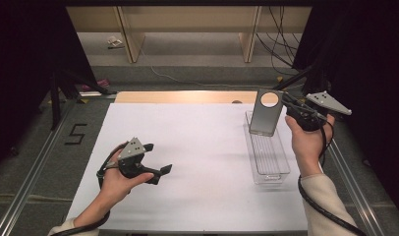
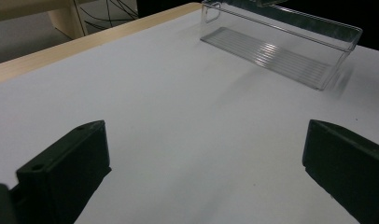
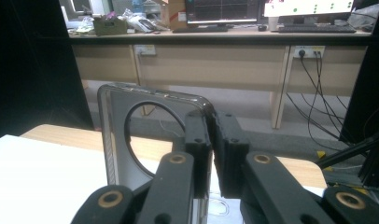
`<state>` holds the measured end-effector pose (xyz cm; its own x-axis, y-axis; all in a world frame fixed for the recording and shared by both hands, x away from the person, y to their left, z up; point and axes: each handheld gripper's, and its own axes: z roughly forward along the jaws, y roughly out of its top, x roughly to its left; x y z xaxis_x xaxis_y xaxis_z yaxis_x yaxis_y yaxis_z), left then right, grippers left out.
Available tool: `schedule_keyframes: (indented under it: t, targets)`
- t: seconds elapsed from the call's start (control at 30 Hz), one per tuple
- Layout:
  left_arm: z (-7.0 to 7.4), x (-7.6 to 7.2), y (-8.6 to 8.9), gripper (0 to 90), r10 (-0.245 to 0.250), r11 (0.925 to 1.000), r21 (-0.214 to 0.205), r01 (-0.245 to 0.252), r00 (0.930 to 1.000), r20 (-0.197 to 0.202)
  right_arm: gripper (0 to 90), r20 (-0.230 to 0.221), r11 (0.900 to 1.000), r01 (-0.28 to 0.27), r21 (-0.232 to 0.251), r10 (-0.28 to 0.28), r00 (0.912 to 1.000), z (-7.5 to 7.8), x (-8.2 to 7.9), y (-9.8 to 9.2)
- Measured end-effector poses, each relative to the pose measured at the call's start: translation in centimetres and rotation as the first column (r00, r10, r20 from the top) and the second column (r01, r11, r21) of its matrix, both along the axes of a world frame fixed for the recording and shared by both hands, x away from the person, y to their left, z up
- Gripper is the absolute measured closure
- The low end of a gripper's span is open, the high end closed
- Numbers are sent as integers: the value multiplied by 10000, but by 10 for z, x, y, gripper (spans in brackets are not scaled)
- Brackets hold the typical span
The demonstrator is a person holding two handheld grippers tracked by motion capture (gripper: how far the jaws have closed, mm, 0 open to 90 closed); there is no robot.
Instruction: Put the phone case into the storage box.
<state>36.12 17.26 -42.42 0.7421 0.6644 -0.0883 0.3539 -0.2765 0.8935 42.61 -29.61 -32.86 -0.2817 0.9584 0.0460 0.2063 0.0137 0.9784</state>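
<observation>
Forearms enter the high view from the bottom edge, each hand carrying a tool. Left tool hovers over the left half of the bench, jaws spread with nothing between them. Right tool is raised near the far right corner of the bench and pinches the right edge of a grey phone case, which stands upright with its round camera opening at the top. Directly below the case lies a clear tray; its long axis runs from the near side toward the far edge, parallel to the right edge of the bench. The case hangs over the far end of the tray, its lower edge at about rim level, and the tray appears empty. The right hand is much the nearer to the tray; the left is well apart from it.

Left gripper view: two black jaws stand wide apart over the bare white surface. The clear tray lies ahead and to the upper right, with only its ribbed floor inside.

Right gripper view: the jaws are pressed together on the wall of the phone case, beside its round opening. Judged from these views, the coming move is a short descent into the tray, with the case kept between the two long walls.
</observation>
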Motion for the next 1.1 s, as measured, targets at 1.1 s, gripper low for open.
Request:
schedule_keyframes:
  t: [1.1]
  targets:
    - [-1, 1, 1, 1, 42, 10000, -7, -42, 10000, -39, 854, 81, 9995, -24, -330, 27, 10000, 0, 9, -1]
